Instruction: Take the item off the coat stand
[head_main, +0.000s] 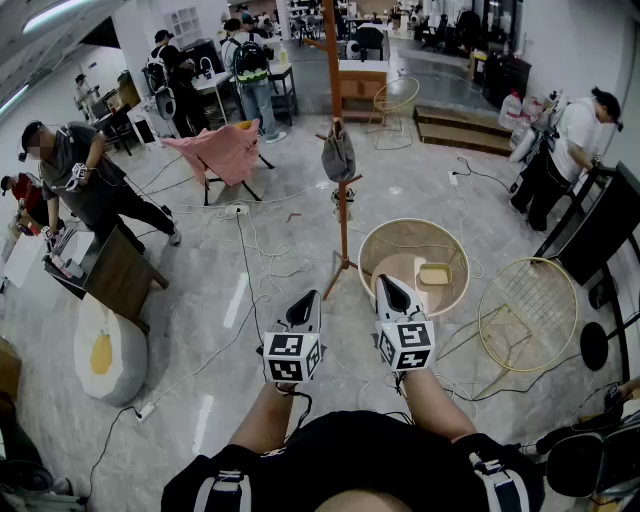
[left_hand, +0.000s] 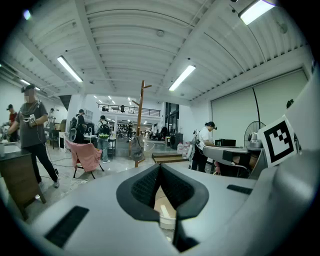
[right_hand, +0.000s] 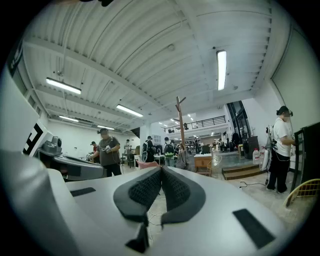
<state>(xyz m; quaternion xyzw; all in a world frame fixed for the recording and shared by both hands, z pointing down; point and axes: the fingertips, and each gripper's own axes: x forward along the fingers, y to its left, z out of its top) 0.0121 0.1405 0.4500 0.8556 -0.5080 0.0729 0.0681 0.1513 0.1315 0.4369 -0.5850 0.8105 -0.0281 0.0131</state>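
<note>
A tall wooden coat stand (head_main: 343, 215) rises from the marble floor ahead of me. A grey bag (head_main: 338, 153) hangs from one of its pegs at about mid-height. Both grippers are held low and close to my body, well short of the stand. My left gripper (head_main: 308, 298) points at the stand's base with its jaws shut and empty. My right gripper (head_main: 386, 283) sits beside it, also shut with nothing between the pads. The left gripper view shows the stand (left_hand: 140, 117) and bag (left_hand: 136, 148) far off; the right gripper view shows the stand (right_hand: 179, 127) and bag (right_hand: 182, 159) just as distant.
A round wicker basket (head_main: 385, 240) holding a yellow tray lies right of the stand's base, and a round wire frame (head_main: 527, 300) lies further right. Cables trail over the floor. A pink folding chair (head_main: 225, 150) stands back left. Several people work around the room.
</note>
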